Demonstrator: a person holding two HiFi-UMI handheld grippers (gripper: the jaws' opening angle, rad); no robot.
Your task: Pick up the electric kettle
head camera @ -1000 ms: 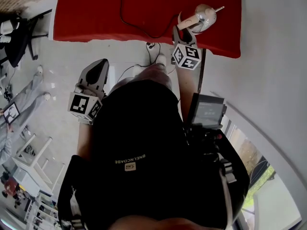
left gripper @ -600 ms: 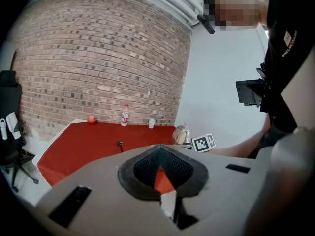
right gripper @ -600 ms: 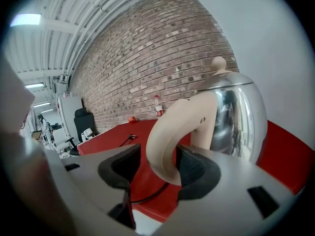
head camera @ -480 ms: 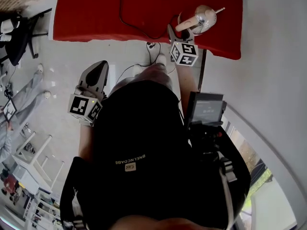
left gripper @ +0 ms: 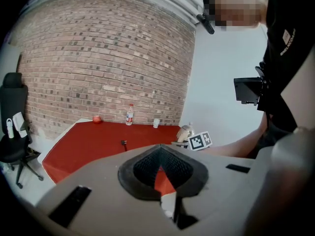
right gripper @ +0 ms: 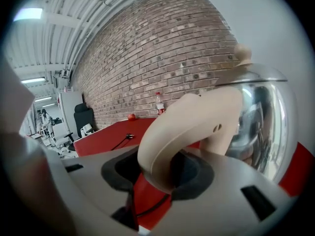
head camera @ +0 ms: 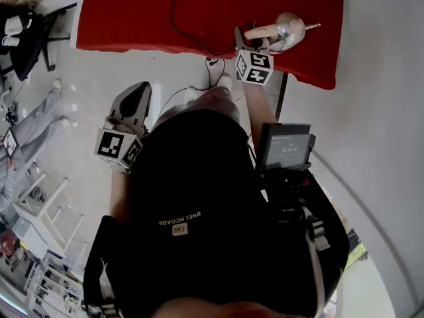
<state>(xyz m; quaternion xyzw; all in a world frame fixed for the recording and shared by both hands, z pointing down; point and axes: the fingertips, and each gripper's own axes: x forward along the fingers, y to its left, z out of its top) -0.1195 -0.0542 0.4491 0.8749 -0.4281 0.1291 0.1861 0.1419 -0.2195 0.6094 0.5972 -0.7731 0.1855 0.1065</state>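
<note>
The electric kettle (head camera: 291, 26) is shiny steel with a cream handle (head camera: 262, 30). It stands near the right front edge of the red table (head camera: 132, 18). My right gripper (head camera: 250, 41) reaches onto that handle. In the right gripper view the handle (right gripper: 187, 127) fills the gap of the right gripper (right gripper: 165, 173); the jaws are closing, with the dark pads against both of its sides. The kettle body (right gripper: 261, 117) looms just beyond. My left gripper (head camera: 136, 97) hangs off the table, at the person's left side, shut and empty; its view (left gripper: 160, 168) shows the kettle (left gripper: 185, 131) far off.
A black cable (head camera: 182, 28) trails across the table to its front edge. At the table's far side stand a bottle (left gripper: 129, 114), a white cup (left gripper: 155, 123) and a small red thing (left gripper: 96, 119) by the brick wall. An office chair (head camera: 26, 38) stands left of the table.
My right gripper drew back a little from the handle, then pushed onto it again, further towards the kettle. The left gripper has stayed where it was.
</note>
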